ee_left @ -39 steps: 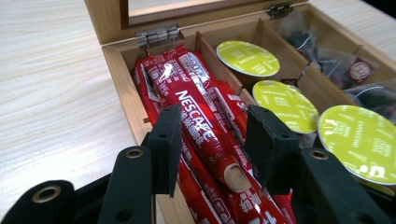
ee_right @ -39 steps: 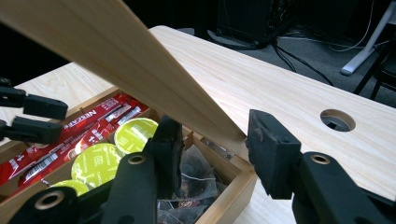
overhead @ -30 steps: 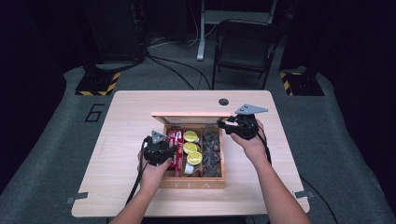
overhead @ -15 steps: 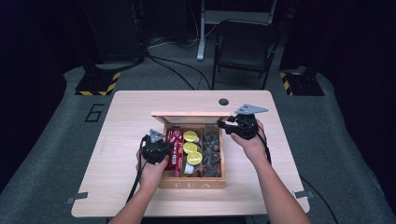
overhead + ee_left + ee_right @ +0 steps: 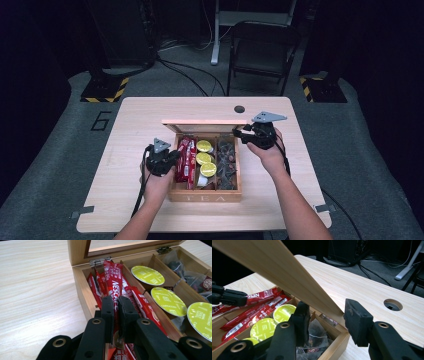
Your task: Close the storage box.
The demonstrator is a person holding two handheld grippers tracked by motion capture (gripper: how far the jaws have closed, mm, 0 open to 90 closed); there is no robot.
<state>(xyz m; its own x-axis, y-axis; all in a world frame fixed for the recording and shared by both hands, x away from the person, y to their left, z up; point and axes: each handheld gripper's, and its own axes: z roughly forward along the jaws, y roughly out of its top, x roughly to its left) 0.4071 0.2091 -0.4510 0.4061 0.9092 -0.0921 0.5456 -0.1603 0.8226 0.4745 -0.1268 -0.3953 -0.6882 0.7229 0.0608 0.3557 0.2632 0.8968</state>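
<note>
Dark floor surrounds the pale wooden table (image 5: 130,125) where our tea box (image 5: 205,192) sits open. Our left claw (image 5: 117,315) has just closed and now pinches a red coffee stick (image 5: 114,287) in the box's left compartment. Our right claw (image 5: 325,320) clamps the raised lid's (image 5: 287,275) edge, holding it up.

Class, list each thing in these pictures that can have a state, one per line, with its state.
Tea box: open.
Lid: raised, right gripper around its edge.
Left gripper: shut on a red coffee stick.
Yellow capsules: sealed, in the middle compartment.
Tea bags: in the right compartment.
</note>
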